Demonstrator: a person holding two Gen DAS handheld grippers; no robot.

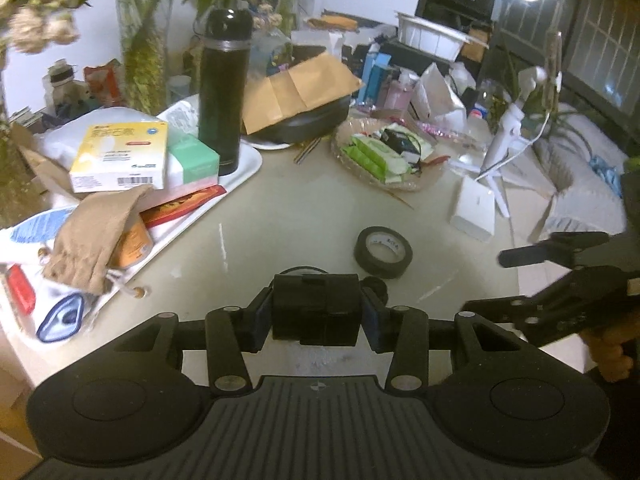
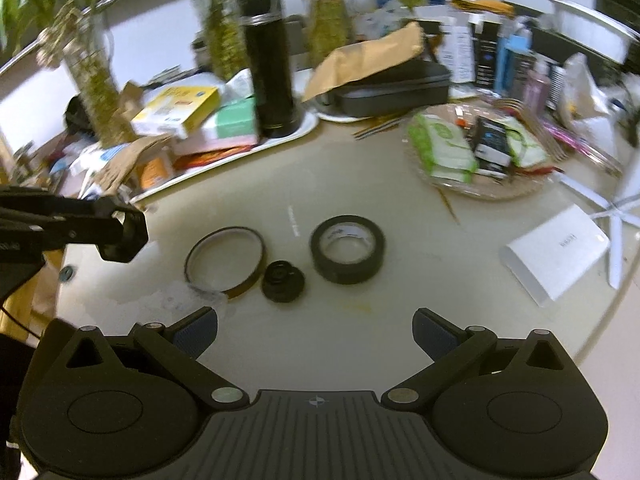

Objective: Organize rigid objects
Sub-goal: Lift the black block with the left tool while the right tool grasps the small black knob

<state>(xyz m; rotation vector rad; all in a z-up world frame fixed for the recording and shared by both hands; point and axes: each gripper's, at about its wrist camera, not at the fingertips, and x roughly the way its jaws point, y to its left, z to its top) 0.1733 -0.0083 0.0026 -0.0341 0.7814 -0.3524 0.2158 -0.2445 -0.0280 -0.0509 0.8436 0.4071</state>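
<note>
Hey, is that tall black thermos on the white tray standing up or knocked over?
Upright. The black thermos stands on its base at the white tray's corner, cap on top.

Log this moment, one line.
left hand-held gripper: shut on black box | right hand-held gripper: open, empty | black tape roll, thin tape ring: on table

thin amber tape ring [image 1: 304, 269] mostly hidden behind the clamped black box [image 1: 316, 307], plant tops [image 2: 60, 20] cropped and blurry, box labels unreadable
</note>
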